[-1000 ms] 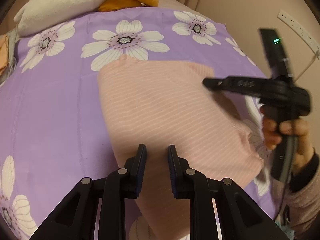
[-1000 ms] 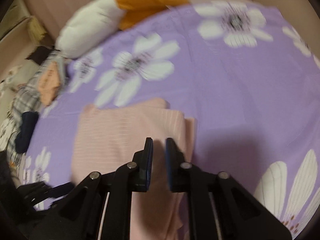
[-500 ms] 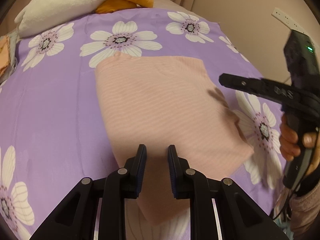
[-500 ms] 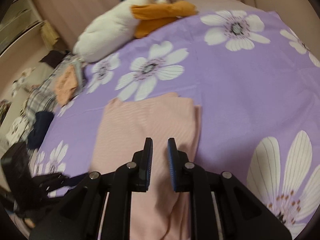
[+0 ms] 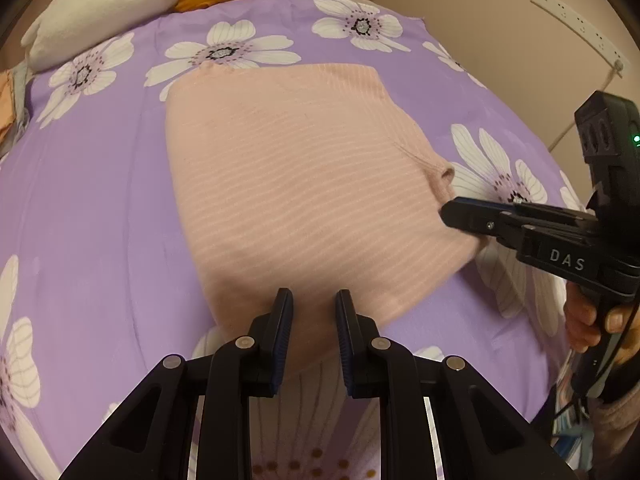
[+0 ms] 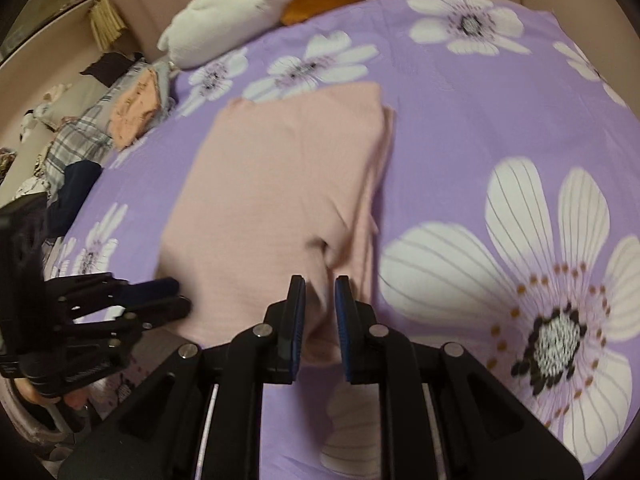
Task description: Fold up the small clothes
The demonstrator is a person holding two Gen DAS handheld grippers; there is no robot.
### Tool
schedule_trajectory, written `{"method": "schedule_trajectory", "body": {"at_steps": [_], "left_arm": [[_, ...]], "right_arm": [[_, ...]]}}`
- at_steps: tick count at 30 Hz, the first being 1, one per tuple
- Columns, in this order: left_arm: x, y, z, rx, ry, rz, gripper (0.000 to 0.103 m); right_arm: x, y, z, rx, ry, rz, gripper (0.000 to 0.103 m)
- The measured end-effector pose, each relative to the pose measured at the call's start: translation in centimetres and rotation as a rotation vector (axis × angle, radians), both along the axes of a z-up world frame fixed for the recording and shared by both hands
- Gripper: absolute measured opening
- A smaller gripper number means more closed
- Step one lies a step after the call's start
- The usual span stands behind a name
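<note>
Pink garment [image 5: 304, 184] lies folded, its near edge between both parted, empty tools: left [image 5: 311, 300], right [image 6: 320, 286].

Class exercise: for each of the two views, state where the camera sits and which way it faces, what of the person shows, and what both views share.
Left wrist: sits behind the left gripper, looking forward over the pink garment; the right gripper and the hand holding it show.
Right wrist: sits behind the right gripper, facing the garment's layered edge; the left gripper shows.
Shared: the garment, purple flowered sheet and white plush toy.
</note>
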State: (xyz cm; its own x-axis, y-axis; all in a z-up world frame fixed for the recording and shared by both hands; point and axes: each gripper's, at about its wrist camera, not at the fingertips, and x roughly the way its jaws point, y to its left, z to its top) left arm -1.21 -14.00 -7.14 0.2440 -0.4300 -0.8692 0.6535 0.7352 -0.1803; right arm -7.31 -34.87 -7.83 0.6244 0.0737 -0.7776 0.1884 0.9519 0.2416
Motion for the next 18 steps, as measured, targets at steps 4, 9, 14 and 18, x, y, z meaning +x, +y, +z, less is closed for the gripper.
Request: {"method": "schedule_trajectory", "body": {"at_steps": [4,9,14,18], "left_arm": [[-0.5,0.3,0.0,-0.003,0.008,0.011,0.018],[-1.1,0.6,0.1,-0.001,0.009,0.012,0.018],[-1.5,1.3,0.6,-0.012,0.016,0.032,0.018],[-1.7,2.0,1.1,-0.014,0.008,0.052,0.018]], "right_arm": [[-0.7,0.1,-0.3,0.016,-0.003,-0.008,0.014],[-1.4,0.6,-0.3,0.012,-0.003,-0.007,0.014],[-2.1,0.6,-0.2,0.024,-0.008,-0.011,0.016],[-2.9,0.5,0.2,0.038,-0.021,-0.017,0.019]]}}
